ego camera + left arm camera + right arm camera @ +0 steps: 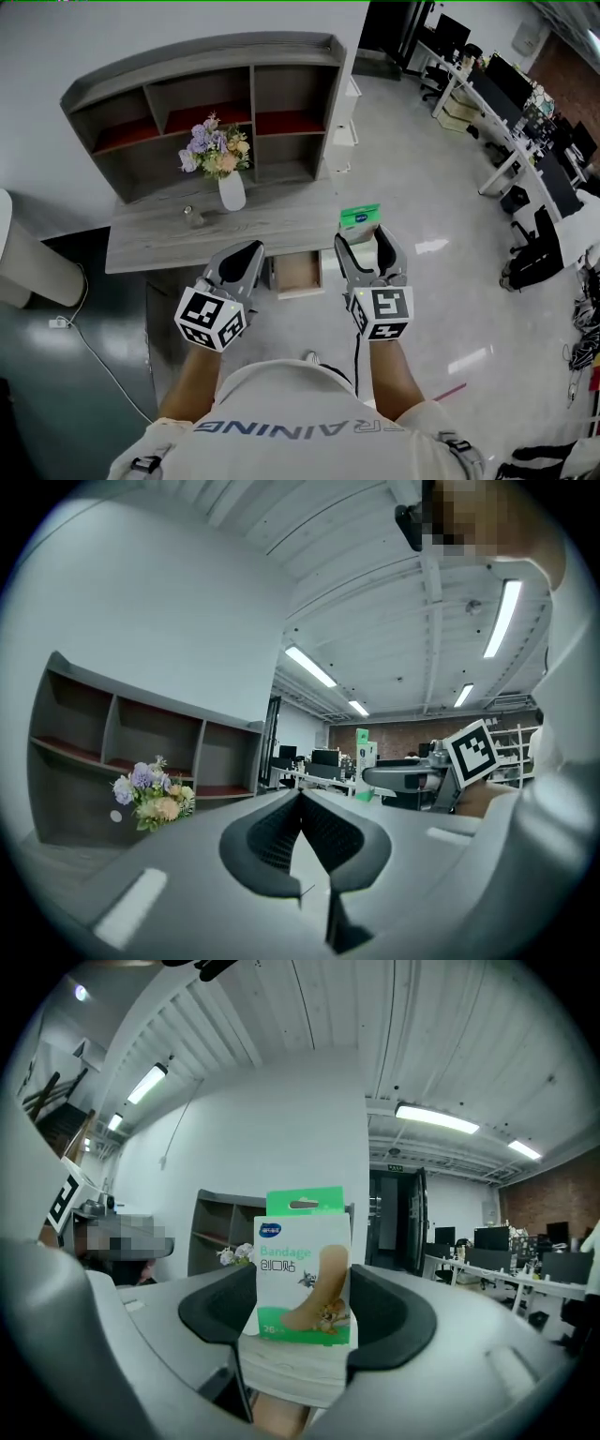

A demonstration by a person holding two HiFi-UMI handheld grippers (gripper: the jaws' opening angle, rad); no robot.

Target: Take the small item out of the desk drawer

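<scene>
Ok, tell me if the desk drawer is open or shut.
Open: the drawer juts out from under the desk edge, its wooden inside showing; the right gripper holds the bandage box.

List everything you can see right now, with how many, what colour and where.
desk: one, grey wood, against the white wall
shelf unit: one, grey with red boards, on the desk's back
vase of flowers: one, white vase with purple and peach blooms, on the desk
small clear object: one, on the desk left of the vase
drawer: one, open, pale wood inside, under the desk front
bandage box: one, white and green, in the right gripper
office desks with monitors: a row, far right
cable: one, white, on the floor at left
left gripper: grey, shut, empty
right gripper: grey, shut on the bandage box
</scene>
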